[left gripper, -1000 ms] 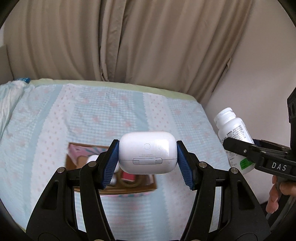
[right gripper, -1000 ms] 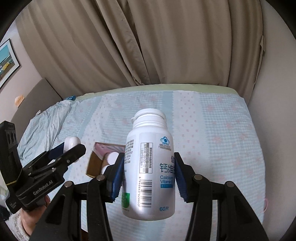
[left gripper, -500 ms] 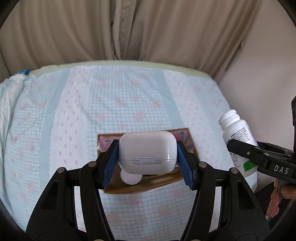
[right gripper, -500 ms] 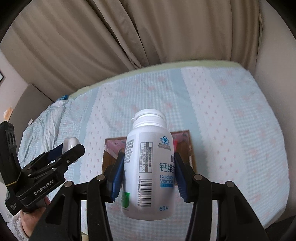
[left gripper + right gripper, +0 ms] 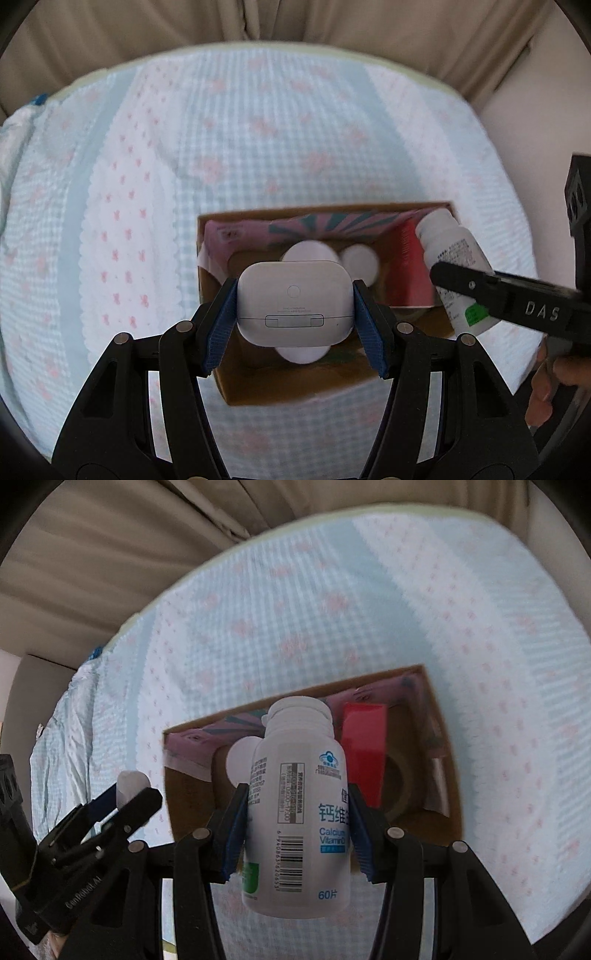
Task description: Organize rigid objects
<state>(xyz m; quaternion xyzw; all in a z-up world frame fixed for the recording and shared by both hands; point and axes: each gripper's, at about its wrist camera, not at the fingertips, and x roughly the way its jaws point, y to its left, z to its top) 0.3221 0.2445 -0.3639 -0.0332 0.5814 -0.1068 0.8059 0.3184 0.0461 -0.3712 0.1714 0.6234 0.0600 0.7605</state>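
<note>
My left gripper (image 5: 294,314) is shut on a white earbuds case (image 5: 294,301) and holds it above the open cardboard box (image 5: 291,384) on the bed. My right gripper (image 5: 297,823) is shut on a white calcium pill bottle (image 5: 297,812), held upright over the same box (image 5: 184,794). In the left wrist view the bottle (image 5: 454,266) hangs over the box's right end. In the right wrist view the left gripper (image 5: 110,812) sits at the box's left side, with the case (image 5: 130,784) in it.
The box holds a red carton (image 5: 364,749), a pink package (image 5: 240,236), white round lids (image 5: 358,258) and a tape roll (image 5: 400,786). The bed has a blue and pink checked cover (image 5: 258,129). Beige curtains (image 5: 129,535) hang behind; a wall (image 5: 535,110) stands right.
Both grippers have tilted down and moved in over the box, which now fills more of each view. Both grips are unchanged.
</note>
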